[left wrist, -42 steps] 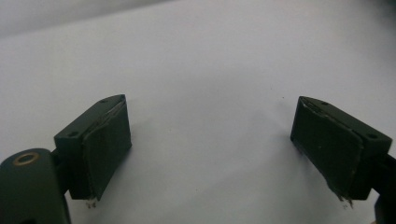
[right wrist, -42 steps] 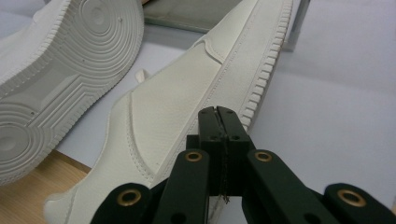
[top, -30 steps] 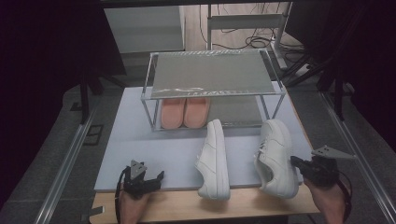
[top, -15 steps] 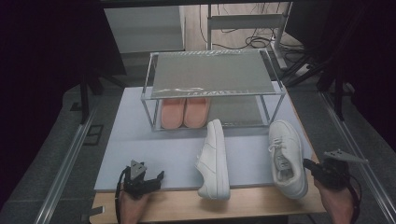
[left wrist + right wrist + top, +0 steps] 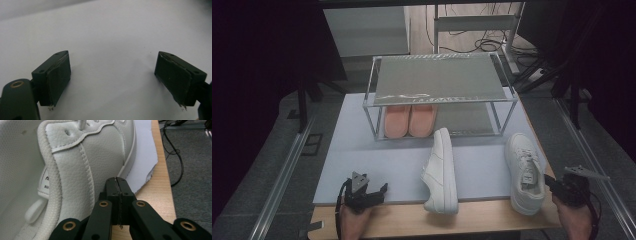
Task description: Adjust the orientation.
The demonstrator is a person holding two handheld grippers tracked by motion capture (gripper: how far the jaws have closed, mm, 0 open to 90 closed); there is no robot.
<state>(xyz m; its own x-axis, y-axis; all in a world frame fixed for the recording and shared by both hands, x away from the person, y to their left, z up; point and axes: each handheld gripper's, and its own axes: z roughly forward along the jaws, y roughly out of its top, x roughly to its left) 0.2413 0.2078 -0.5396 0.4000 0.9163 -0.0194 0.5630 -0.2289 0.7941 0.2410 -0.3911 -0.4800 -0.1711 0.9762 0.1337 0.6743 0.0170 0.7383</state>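
Your right claw is closed and empty beside the right shoe; left claw wide open, empty. Next: open right and grip the shoe for the rack.

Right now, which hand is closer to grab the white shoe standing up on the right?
The right one, probably. The right gripper sits with its fingers shut right beside the upright white shoe. The left gripper rests open over the bare mat, far across the table.
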